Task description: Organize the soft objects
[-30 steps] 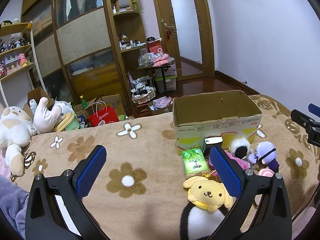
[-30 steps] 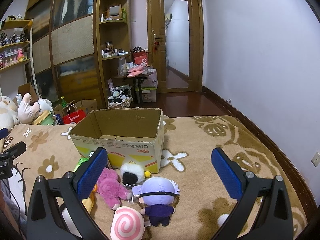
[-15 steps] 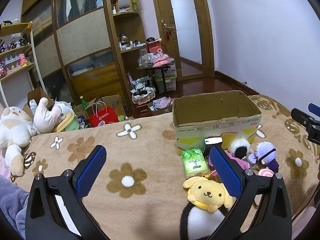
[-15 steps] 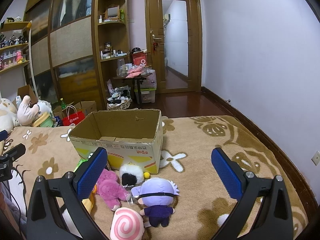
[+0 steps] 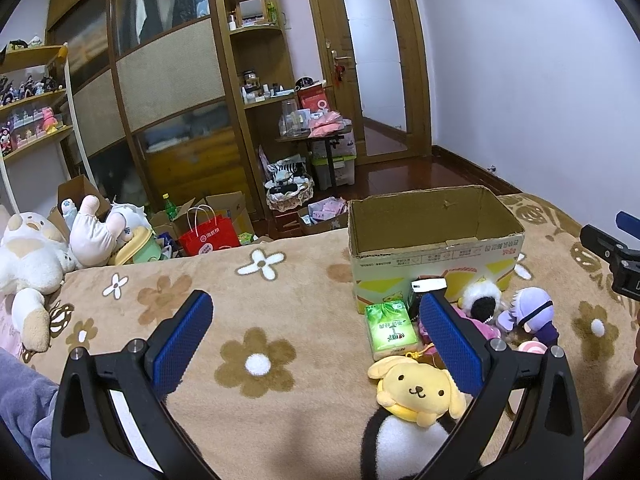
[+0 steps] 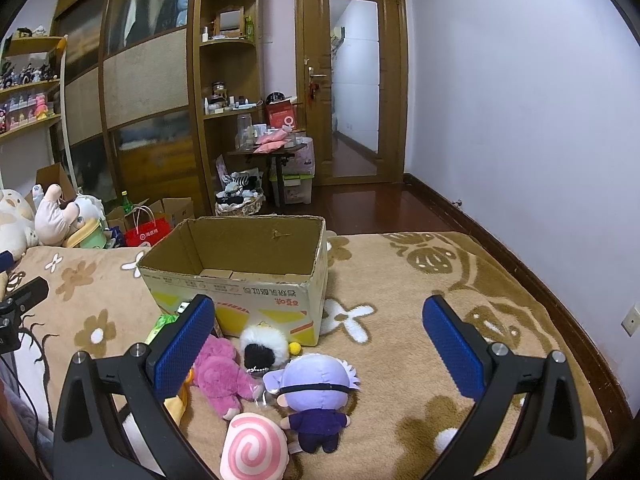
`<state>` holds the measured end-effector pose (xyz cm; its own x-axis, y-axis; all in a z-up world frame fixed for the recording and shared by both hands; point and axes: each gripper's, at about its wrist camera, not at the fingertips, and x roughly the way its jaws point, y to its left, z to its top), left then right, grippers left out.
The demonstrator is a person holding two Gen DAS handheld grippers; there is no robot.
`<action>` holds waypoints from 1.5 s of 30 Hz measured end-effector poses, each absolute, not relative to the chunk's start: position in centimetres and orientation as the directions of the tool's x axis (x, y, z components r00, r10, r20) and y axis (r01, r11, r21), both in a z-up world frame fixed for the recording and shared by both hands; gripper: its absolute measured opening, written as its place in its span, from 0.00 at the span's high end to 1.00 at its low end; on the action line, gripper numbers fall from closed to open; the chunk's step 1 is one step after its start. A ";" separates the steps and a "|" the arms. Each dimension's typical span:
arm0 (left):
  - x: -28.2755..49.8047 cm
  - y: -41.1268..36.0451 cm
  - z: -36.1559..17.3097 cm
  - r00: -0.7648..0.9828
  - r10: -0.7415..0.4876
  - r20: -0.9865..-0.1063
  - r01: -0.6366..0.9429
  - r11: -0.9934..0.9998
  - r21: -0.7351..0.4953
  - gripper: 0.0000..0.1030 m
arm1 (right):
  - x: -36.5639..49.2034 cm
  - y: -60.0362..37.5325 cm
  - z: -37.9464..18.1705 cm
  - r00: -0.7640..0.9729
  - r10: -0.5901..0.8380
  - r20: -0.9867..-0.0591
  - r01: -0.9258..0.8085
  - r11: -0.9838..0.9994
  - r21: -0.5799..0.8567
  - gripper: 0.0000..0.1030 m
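Both tongs, left (image 5: 312, 336) and right (image 6: 316, 338), hang released over the bed, gripping nothing. Plush toys (image 6: 312, 384) lie piled just beside the cardboard box (image 6: 240, 276).

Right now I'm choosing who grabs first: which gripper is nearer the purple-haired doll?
Right. The purple-haired doll lies low between the open right gripper fingers. The left gripper, also open, sits off to the doll's left, with the yellow dog plush nearer it.

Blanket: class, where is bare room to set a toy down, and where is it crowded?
Free: blanket right of the cardboard box, and the flowered stretch left of it. Crowded: in front of the box, around the purple-haired doll and pink plush.
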<state>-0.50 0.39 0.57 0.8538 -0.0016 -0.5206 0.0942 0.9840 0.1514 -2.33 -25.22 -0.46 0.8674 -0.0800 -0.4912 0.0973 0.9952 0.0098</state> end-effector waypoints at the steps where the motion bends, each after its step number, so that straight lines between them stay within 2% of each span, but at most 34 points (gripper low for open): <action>1: -0.5 0.4 0.6 0.854 0.000 -0.520 0.092 0.984 0.151 0.01 | -2.3 -25.2 -0.5 0.867 -0.079 -0.492 0.097 0.995 0.011 0.00; 45: -0.4 0.3 0.5 0.856 0.007 -0.516 0.082 0.985 0.149 0.01 | -2.3 -25.0 -0.4 0.867 -0.083 -0.491 0.098 0.995 0.005 0.00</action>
<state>-0.39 0.26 0.53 0.8564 0.0071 -0.5162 0.0816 0.9855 0.1490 -2.34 -25.01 -0.40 0.8670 -0.0828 -0.4914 0.0977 0.9952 0.0047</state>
